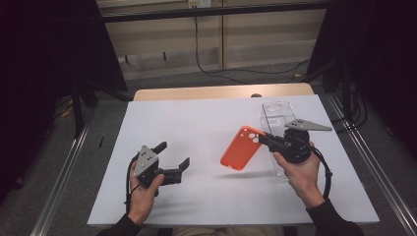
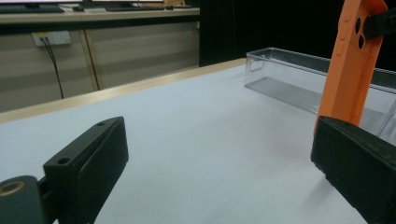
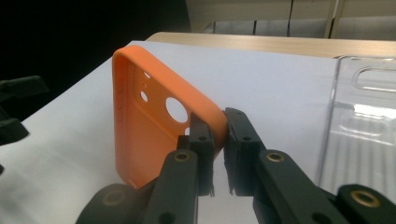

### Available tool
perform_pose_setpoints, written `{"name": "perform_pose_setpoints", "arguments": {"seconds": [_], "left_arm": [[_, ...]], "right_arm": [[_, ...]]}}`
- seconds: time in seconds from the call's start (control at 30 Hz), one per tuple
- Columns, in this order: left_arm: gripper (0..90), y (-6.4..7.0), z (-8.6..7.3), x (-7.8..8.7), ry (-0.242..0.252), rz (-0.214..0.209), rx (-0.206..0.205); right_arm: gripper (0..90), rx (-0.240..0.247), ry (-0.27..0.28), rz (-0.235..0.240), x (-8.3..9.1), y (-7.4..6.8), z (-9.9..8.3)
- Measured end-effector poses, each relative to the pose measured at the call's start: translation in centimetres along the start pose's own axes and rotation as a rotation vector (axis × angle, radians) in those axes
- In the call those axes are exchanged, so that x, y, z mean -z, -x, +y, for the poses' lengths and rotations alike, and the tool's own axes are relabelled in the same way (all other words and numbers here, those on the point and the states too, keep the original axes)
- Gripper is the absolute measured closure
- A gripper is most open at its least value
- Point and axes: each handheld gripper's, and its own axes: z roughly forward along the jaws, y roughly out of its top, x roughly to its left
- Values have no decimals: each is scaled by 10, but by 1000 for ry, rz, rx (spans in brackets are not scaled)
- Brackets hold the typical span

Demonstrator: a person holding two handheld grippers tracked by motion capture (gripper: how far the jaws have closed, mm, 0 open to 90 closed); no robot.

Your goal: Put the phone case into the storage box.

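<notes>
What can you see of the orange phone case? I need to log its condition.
The orange phone case looks like soft matte rubber or silicone, with a raised rim, one large round camera hole and smaller holes beside it. It appears intact. The right gripper holds it by its camera-end edge, the fingers shut on the rim. It hangs tilted above the white table, just left of the clear tray.

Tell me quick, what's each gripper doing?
Left gripper: open, holding nothing.
Right gripper: shut on the orange phone case, near its camera holes.
</notes>
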Motion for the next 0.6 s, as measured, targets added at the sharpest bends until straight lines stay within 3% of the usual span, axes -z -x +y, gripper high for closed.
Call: {"name": "perform_pose_setpoints", "arguments": {"seconds": [0.33,0.4,0.6], "left_arm": [[35,-23,-11,30,18,65,63],[33,-26,-11,34,16,83,36],[33,-27,-19,43,-6,91,39]], "right_arm": [[822,80,40,-47,9,3,5],[822,97,47,-55,10,2,6],[822,123,54,-69,13,2,11]]}}
